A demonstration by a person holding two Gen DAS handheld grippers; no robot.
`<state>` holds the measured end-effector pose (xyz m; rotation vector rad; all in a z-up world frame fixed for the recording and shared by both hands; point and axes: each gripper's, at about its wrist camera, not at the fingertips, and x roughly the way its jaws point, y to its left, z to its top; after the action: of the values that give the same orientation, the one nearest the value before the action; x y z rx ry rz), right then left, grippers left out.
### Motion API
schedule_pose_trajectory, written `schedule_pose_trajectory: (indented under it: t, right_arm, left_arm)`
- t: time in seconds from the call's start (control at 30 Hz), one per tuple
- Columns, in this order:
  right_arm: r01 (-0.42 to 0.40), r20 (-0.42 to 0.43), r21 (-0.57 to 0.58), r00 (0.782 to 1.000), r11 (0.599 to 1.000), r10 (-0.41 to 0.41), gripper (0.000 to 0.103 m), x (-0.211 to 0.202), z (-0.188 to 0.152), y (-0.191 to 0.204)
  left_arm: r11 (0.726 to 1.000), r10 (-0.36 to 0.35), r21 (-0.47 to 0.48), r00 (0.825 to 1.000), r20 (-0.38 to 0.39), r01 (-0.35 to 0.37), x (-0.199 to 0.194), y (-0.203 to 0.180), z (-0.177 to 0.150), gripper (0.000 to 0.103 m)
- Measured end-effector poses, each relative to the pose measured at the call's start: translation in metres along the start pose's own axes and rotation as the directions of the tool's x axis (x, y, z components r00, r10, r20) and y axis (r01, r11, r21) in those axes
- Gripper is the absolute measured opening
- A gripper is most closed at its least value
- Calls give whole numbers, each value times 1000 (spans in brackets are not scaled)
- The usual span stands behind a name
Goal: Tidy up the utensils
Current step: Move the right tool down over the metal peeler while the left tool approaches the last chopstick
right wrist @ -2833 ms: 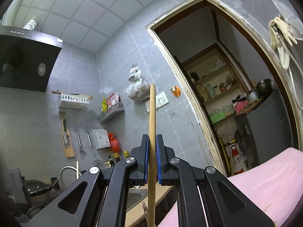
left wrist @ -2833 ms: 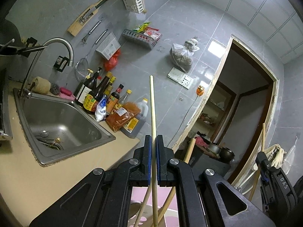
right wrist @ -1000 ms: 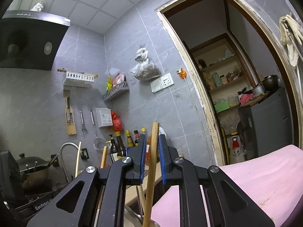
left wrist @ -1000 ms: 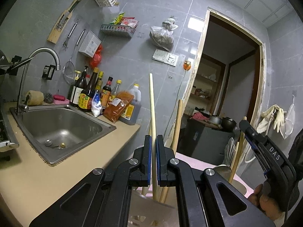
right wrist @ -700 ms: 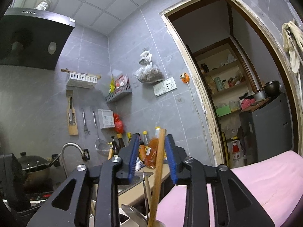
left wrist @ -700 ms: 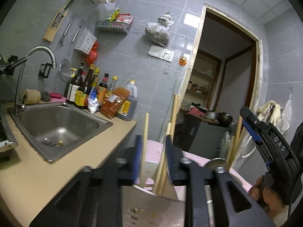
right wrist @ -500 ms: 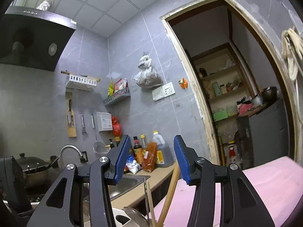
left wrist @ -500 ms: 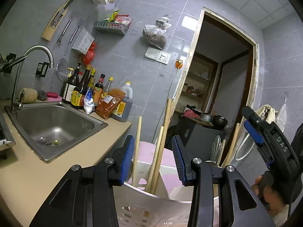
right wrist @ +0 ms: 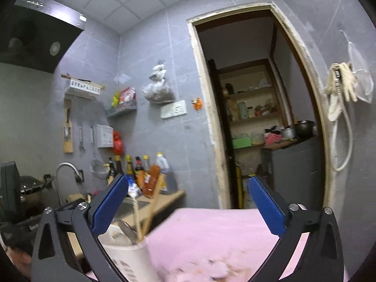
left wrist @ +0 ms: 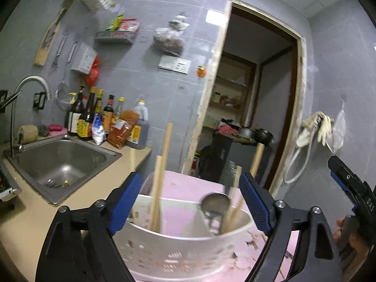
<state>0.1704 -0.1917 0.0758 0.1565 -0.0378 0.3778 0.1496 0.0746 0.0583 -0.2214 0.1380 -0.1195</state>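
I see both my left tool and right tool spread wide, gripping nothing; the white basket of chopsticks sits just below the left.

"DAS" on right hand-held gripper

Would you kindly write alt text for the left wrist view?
The open left gripper frames a white perforated utensil holder holding wooden chopsticks and a metal ladle, on a pink surface. A steel sink and sauce bottles sit left.
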Motion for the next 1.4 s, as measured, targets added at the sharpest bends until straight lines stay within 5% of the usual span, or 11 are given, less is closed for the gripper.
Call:
schedule_pose_trajectory:
  t: [0.3,0.57,0.73,0.9,1.07,1.3,1.4]
  right_arm:
    - [142,-128,-51,981,988,-148,103,-46,3,-55]
    - [178,-352,-140,911,974,-217,103,-73,-26,-91]
    - [144,-493,-138,848,980,-194,103,-80,-50,-102]
    - [61,-638,-123,760,991,-126,103,-71,-80,-103]
    - [-9,-720,-125,689,992,-84,100,-58,-103,-93]
    - [-76,-789,-193,605,978,-109,77,-33,-127,-77]
    - [-84,-783,-248,603,965,-149,67,-29,-128,-73]
  left_arm:
    - [990,-105,84,985,-139,117,8,-59,-22,91]
    - [953,-153,198,928,-340,229,28,-113,-67,91]
    - [947,-156,181,874,-460,264,50,-127,-86,91]
    - [955,-158,109,783,-601,277,82,-134,-101,90]
    - [959,-161,67,724,-671,276,104,-135,-109,89]
    - [953,-201,3,639,-742,303,129,-136,-117,56]
    - [953,-221,-33,615,-757,302,134,-134,-118,54]
